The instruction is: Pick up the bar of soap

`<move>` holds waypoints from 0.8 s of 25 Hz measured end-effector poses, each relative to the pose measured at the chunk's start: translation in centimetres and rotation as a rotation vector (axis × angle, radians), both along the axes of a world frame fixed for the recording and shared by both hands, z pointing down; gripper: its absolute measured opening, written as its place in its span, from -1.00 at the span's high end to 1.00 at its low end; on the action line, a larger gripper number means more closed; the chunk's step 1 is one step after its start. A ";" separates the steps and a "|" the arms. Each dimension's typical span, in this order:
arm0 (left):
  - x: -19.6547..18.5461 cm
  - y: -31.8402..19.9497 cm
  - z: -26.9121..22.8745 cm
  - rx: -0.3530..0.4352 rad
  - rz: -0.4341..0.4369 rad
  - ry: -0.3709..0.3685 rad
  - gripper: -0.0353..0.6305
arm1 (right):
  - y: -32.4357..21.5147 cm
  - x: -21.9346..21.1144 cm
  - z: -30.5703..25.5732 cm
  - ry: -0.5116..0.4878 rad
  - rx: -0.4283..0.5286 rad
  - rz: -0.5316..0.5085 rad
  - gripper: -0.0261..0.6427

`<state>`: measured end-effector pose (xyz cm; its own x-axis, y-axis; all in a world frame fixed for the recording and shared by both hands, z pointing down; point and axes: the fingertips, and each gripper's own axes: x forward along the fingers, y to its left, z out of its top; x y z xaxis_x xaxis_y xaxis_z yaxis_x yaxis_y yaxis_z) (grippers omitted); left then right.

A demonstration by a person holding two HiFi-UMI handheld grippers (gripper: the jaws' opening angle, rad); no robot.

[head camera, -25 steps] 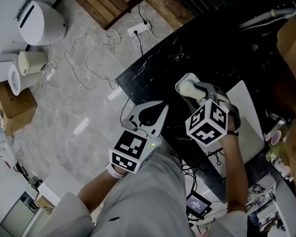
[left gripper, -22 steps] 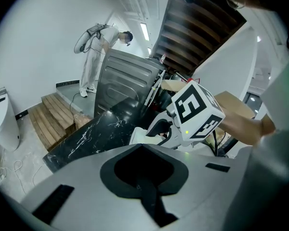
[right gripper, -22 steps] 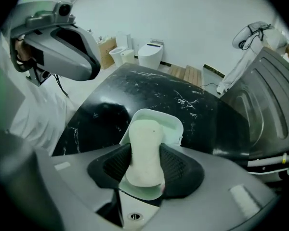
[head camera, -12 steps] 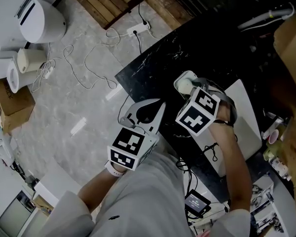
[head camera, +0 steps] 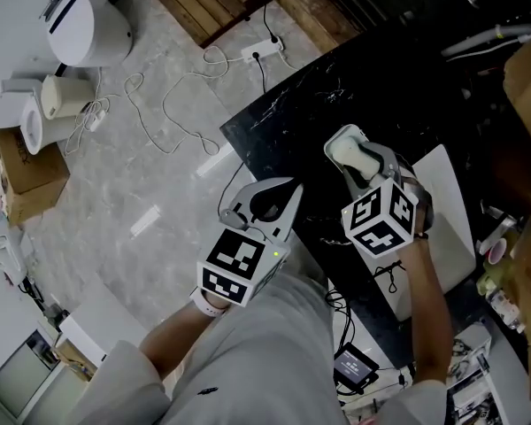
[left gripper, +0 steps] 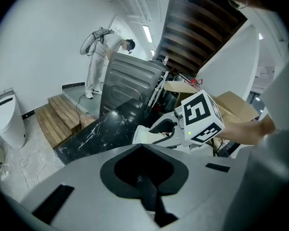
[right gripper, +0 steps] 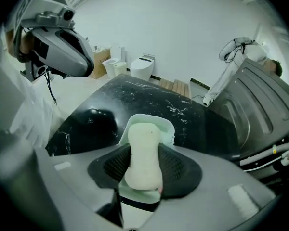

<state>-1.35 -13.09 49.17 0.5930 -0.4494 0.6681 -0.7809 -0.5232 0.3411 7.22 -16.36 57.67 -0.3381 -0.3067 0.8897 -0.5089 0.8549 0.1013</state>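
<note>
Soap bar [right gripper: 143,153] sits between the jaws of the right gripper [right gripper: 145,166], which are closing, ribbed pads touching both of its long sides. Long axis runs 6 to 12, along the jaws, far end sticking out past the tips. White dish [right gripper: 169,129] lies right under it on the black counter [right gripper: 135,96]; can't tell if the bar has cleared the dish. Next move looks like a straight lift. Left gripper [head camera: 290,193] hangs at about 10 o'clock off the counter edge, jaws pressed together, empty, clearly the farther hand. Toilet [right gripper: 142,65] far back at 12.
</note>
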 end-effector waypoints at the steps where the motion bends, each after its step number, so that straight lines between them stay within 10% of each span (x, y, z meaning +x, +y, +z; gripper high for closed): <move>1: 0.0 0.1 -0.1 0.001 0.001 -0.001 0.88 | 0.0 -0.1 -0.1 -0.004 0.025 0.000 0.35; 20: -0.2 2.0 -1.1 0.034 0.002 -0.024 0.88 | -0.5 0.4 -4.4 -0.298 0.463 0.221 0.36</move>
